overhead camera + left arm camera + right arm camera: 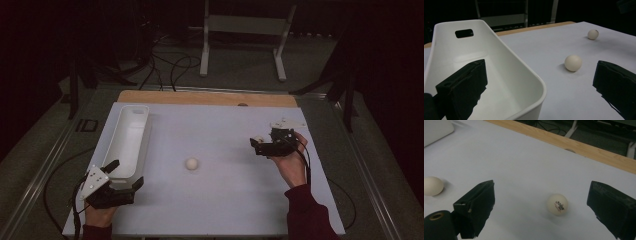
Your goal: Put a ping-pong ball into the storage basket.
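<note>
Ping-pong ball (557, 204) with printed logo, between the spread jaws of the right gripper (541, 207), toward the right edge of the table (225, 210); resting on the surface, touched by neither jaw. Smooth, matte white, spherical; likely light and prone to roll at first contact, hence the wide, straddling approach. Seen from the left gripper view as the farther ball (593, 34).

Right gripper (261, 143) fully open, nothing held, aimed low along the table. Judged step: lining up for a pinch on the ball.

Second ball (192, 163), plain off-white, slightly egg-like in outline, near the table centre, well apart from the first; also at the left margin of the right gripper view (432, 186).

White plastic bin (128, 142) along the left edge: long, rounded corners, glossy walls, handle slot in the far end wall. Left gripper (125, 175) open, one jaw inside the near end of the bin, the other outside over the table, straddling the bin wall; presumably placed to steady the bin as a receptacle. Contact with the wall cannot be told.

Table top pale, smooth, uniform; bare wooden strip along the far edge.
</note>
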The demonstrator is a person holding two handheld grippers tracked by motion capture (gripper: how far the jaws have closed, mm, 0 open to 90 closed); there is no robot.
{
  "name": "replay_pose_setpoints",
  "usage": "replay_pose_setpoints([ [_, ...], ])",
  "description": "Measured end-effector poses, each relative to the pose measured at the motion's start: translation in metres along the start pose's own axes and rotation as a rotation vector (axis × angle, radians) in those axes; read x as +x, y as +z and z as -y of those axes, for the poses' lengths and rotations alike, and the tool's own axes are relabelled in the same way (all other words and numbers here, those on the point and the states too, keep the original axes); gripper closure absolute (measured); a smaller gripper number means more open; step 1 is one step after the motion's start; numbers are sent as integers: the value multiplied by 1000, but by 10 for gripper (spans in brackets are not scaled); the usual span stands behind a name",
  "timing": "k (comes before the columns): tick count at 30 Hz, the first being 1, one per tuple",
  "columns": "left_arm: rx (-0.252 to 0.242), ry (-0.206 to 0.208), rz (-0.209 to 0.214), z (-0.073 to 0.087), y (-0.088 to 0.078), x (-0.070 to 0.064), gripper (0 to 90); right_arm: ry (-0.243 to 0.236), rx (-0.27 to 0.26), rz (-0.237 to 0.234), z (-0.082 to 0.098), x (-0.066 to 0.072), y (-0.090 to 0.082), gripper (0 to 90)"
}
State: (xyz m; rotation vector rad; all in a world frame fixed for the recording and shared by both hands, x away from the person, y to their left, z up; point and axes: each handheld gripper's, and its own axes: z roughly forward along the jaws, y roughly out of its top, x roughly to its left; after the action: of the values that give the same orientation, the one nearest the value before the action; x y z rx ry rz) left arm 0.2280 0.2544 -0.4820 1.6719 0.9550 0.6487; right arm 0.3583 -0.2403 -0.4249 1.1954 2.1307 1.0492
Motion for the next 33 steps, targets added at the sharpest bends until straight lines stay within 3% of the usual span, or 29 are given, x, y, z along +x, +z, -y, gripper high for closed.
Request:
replay_pose_setpoints([
  [17,-1,0,-1,0,0,0,0,-13,58,7,2,-9,22,77],
  [33,1,0,1,0,1,0,0,12,112,-4,0,-15,35,77],
])
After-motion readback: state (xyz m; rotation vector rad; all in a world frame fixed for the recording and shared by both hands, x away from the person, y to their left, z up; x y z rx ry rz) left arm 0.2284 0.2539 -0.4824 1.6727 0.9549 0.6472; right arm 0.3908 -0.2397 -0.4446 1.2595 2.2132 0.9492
